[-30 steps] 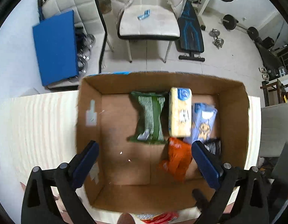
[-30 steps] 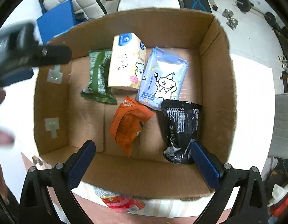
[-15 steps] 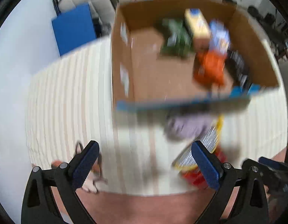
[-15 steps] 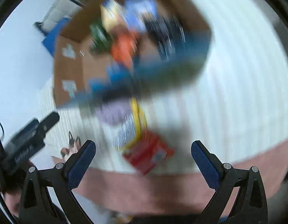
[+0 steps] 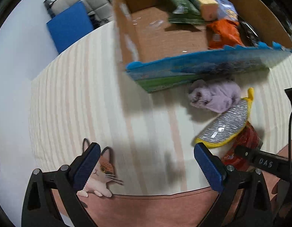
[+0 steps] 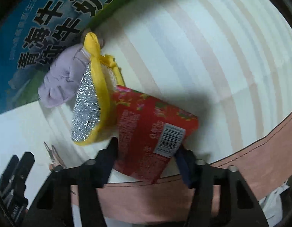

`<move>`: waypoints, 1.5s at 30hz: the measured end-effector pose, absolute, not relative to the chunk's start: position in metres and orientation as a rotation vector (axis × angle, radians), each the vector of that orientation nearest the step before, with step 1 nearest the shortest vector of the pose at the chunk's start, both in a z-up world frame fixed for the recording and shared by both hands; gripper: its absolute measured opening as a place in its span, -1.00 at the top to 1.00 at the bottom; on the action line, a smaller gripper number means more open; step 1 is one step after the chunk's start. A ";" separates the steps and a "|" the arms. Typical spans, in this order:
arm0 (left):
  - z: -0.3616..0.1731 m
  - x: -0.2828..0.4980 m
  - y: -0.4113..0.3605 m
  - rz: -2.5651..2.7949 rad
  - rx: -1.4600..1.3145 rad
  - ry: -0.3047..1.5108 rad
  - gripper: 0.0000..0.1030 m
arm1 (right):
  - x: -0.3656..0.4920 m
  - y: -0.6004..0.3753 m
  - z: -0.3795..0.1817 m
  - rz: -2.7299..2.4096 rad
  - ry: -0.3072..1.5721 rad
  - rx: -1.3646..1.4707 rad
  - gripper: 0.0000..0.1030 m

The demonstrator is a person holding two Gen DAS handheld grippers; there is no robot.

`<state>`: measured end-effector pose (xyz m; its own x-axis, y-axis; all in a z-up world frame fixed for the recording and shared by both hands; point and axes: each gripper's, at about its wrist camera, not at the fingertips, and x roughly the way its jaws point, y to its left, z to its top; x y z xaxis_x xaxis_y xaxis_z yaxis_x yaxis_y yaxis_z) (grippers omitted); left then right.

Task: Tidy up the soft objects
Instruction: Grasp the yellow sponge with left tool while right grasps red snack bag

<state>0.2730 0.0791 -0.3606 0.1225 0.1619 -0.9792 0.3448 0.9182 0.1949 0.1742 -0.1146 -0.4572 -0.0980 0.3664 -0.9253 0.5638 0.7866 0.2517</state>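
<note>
A cardboard box [image 5: 125,43] with a blue-green printed front [image 6: 41,37] stands on the striped tablecloth and holds several soft packs [image 5: 185,13]. In front of it lie a lilac cloth [image 5: 216,98] [image 6: 58,83], a yellow-edged silver scrub pad [image 5: 225,124] [image 6: 89,106] and a red packet [image 5: 244,145] [image 6: 153,138]. My right gripper [image 6: 147,151] has its jaws on both sides of the red packet, closing on it. My left gripper [image 5: 146,164] is open and empty above the cloth, to the left of these items.
A cat picture [image 5: 100,172] is printed on the tablecloth near the left gripper's left finger. The table edge [image 5: 155,196] runs close in front. A blue panel [image 5: 70,26] and a chair stand beyond the table.
Both grippers pulled back from above the box and dropped toward the table front. The right gripper has narrowed its jaws around the red packet.
</note>
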 end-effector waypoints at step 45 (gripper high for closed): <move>-0.461 0.194 0.033 -0.159 0.148 1.823 -0.12 | 0.123 -0.154 -0.444 -0.057 1.910 0.056 -0.11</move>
